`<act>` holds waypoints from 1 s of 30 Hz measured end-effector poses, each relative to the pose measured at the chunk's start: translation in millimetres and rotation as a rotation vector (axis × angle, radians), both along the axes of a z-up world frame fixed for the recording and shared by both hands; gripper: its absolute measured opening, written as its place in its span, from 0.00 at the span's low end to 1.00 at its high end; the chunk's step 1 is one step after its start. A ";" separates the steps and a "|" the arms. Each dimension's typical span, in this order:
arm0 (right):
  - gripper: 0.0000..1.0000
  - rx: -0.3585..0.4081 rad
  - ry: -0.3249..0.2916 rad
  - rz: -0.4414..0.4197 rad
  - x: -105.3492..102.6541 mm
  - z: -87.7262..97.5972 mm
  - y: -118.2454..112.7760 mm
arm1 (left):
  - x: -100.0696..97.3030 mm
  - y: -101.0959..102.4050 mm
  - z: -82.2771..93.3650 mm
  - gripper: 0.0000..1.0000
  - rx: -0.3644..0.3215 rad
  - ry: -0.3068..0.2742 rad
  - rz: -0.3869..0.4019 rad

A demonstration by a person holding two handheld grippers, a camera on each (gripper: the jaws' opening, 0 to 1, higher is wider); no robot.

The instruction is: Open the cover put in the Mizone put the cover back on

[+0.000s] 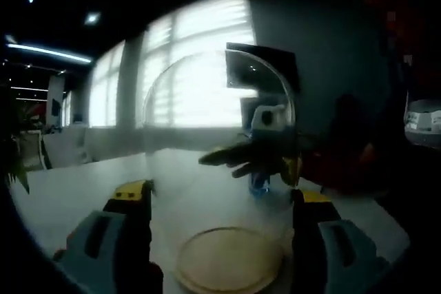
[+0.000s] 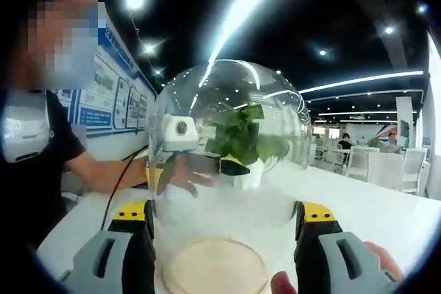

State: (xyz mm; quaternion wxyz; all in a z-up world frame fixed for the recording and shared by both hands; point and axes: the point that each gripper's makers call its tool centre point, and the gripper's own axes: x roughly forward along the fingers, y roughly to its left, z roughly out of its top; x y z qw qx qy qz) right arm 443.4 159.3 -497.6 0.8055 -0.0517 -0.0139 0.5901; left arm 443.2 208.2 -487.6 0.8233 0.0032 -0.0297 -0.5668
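In the left gripper view, my left gripper [image 1: 220, 239] has its fingers [image 1: 134, 201] spread wide on either side of a clear glass dome cover [image 1: 217, 156]. The cover stands upright on a round wooden base [image 1: 231, 258], which sits on the white tabletop [image 1: 69, 191]. I cannot tell whether the fingers actually touch the glass; they stand just beside its walls, yellow-tipped with grey-blue bodies. Through and behind the cover I see the other gripper [image 1: 265, 160] with a hand on it, beyond the base, with something blue just under it that is too blurred to name. Behind the cover, bright blinds [image 1: 186, 67] fill the far wall.

In the right gripper view, my right gripper [image 2: 224, 239] likewise has its fingers [image 2: 313, 215] parted around the same cover [image 2: 227, 149], one on each side of it, just beside the glass; contact is not clear to me. The wooden base [image 2: 215, 266] lies between the fingers on the tabletop [image 2: 372, 204]. Beyond the cover, seen through the glass, is a green leafy plant [image 2: 241, 135] in a white pot. To the left of the cover a person's hand [image 2: 182, 173] holds the opposite gripper [image 2: 180, 132], and the person's dark sleeve [image 2: 41, 149] lies further left. A fingertip [image 2: 284, 283] shows beside the base, at my right gripper's lower edge.
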 end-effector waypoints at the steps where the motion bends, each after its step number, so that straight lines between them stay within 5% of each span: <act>1: 0.79 0.000 -0.001 0.006 -0.1 -0.1 -0.2 | -0.1 0.0 -0.2 0.76 0.006 -0.001 -0.004; 12: 0.79 -0.003 -0.002 0.038 2.3 0.0 -0.1 | 2.4 0.5 0.3 0.76 0.043 -0.003 -0.059; 18: 0.79 0.010 0.010 0.069 3.1 -0.2 -0.2 | 5.5 -2.9 0.6 0.77 0.007 0.026 -0.093; 30: 0.85 0.020 0.031 0.083 4.8 1.4 9.7 | 7.1 -16.7 0.4 0.83 0.026 0.046 -0.080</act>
